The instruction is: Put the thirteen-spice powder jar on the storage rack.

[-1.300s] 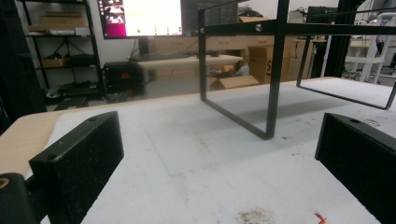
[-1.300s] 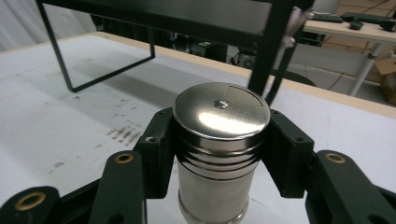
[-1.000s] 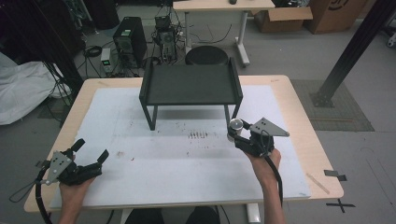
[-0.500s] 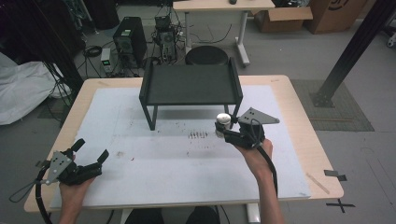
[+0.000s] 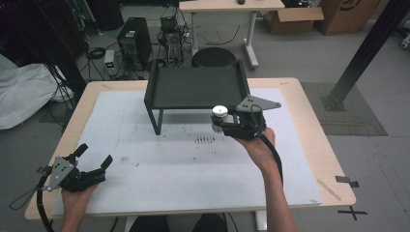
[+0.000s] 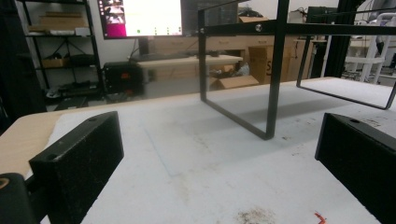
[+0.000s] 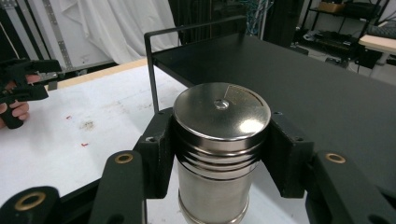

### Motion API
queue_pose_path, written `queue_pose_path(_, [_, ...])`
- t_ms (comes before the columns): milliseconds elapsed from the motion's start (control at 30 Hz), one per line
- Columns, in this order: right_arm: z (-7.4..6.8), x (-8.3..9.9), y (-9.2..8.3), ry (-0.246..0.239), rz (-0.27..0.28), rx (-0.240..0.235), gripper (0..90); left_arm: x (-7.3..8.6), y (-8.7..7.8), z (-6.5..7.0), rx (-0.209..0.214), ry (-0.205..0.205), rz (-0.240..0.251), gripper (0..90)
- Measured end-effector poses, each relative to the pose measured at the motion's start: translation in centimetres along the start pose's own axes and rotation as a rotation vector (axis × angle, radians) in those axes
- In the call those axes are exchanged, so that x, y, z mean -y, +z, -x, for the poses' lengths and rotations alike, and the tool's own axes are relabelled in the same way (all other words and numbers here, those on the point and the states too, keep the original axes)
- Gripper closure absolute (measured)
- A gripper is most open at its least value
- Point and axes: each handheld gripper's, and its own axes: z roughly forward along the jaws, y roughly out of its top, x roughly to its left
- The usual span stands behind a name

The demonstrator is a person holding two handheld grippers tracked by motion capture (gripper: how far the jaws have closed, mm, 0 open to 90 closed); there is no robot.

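Landmark: a black metal raised shelf with a flat tray top on thin legs stands toward the far middle of the worktop, a pale wooden top under a white, scuffed sheet.
Shelf, left gripper view: its thin black legs and frame rise straight ahead of the jaws, across bare white sheet.
Shelf, right gripper view: its dark tray surface lies just behind and slightly below the canister lid, with a raised rail along its edge.
Canister: a shiny silver cylindrical metal canister with a ribbed neck and a flat lid is held upright, off the sheet, just in front of the shelf's near right corner; in the high view its pale top sits at the shelf's front edge.
Right gripper: the right gripper is clamped on the canister, one black jaw pressed to each side below the lid; its grey three-cornered plate points toward the shelf's right side.
Right hand: the right hand holds it from the near side of the shelf, forearm running back to the worktop's near edge.
Left gripper: the left gripper is well apart from the shelf, near the worktop's near left corner, jaws spread wide with nothing between them, low over the sheet.
Left hand: the left hand grips it at the worktop edge; it also appears far off in the right gripper view.
Marks: small dark specks dot the sheet just in front of the shelf.
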Motion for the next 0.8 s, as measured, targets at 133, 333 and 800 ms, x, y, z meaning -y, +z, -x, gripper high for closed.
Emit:
queue_pose_path(133, [0.3, -0.7, 0.4, -0.002, 0.002, -0.016, 49.1, 0.0, 0.0, 0.0, 0.0, 0.0, 0.0, 1.5])
queue_pose_path(333, [1.1, -2.1, 1.1, 0.001, 0.014, -0.028, 49.1, 0.0, 0.0, 0.0, -0.001, -0.001, 0.0, 1.5])
queue_pose_path(800, [2.6, -4.4, 3.2, 0.012, 0.022, -0.043, 49.1, 0.0, 0.0, 0.0, -0.001, -0.001, 0.0, 1.5])
